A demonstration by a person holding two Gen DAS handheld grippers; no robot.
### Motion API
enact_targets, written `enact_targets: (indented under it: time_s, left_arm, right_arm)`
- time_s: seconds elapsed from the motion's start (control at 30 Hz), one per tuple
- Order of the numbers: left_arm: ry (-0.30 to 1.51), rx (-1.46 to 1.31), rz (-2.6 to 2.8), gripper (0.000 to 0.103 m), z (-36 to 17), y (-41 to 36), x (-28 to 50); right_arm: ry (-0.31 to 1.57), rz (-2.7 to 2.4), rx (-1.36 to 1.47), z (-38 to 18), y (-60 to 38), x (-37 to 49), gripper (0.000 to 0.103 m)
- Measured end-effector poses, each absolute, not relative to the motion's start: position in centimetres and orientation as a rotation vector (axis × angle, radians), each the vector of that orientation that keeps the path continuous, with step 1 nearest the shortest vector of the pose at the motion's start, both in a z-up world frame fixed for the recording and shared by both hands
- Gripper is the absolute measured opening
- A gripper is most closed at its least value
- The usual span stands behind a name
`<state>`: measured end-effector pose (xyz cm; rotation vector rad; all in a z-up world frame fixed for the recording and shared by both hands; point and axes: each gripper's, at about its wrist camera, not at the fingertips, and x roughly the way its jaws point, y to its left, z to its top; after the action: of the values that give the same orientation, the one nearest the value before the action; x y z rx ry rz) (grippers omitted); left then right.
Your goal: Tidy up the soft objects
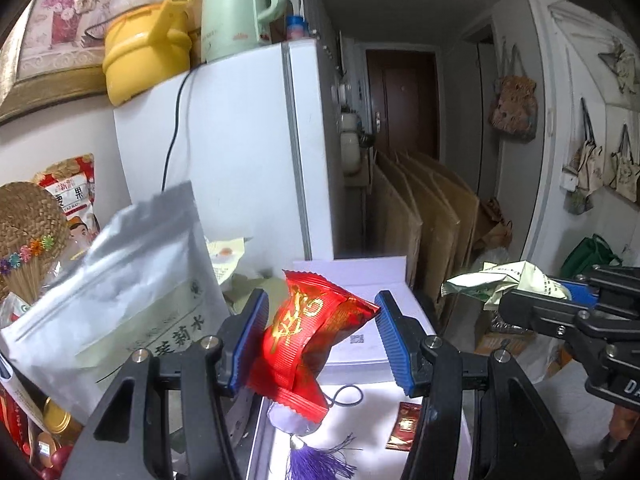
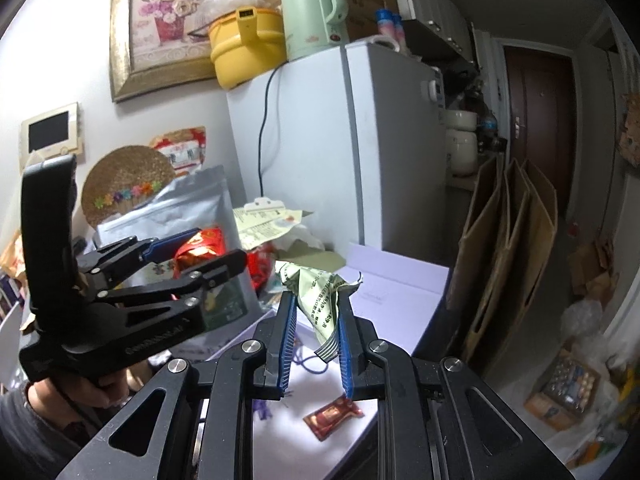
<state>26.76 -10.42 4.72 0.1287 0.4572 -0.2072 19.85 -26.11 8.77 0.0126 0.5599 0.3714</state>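
My left gripper (image 1: 322, 338) stands open around a red foil packet (image 1: 308, 344) with gold characters; the packet leans on the left pad and clears the right pad. It is raised above a white box lid (image 1: 360, 356). In the right wrist view the same gripper (image 2: 192, 252) and packet (image 2: 198, 250) show at the left. My right gripper (image 2: 316, 344) is shut on a crumpled pale green packet (image 2: 320, 292), held above the lid. That packet also shows in the left wrist view (image 1: 504, 284).
A silver pouch (image 1: 116, 300) leans at the left beside a straw fan (image 1: 28, 236). A white fridge (image 1: 240, 152) stands behind. A small red sachet (image 2: 334, 416), a purple tassel (image 1: 320, 456) and a cord lie on the lid. Cardboard sheets (image 2: 508, 264) lean at the right.
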Motion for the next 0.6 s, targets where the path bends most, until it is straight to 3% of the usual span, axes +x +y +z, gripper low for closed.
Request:
enact_targets:
  time_s: [0.6]
  left_arm:
    - [0.742,0.247,-0.145,0.055,-3.7,-11.9,32.5]
  right_arm:
    - [0.824,0.328,-0.011,0.3,-25.4,26.2,0.019]
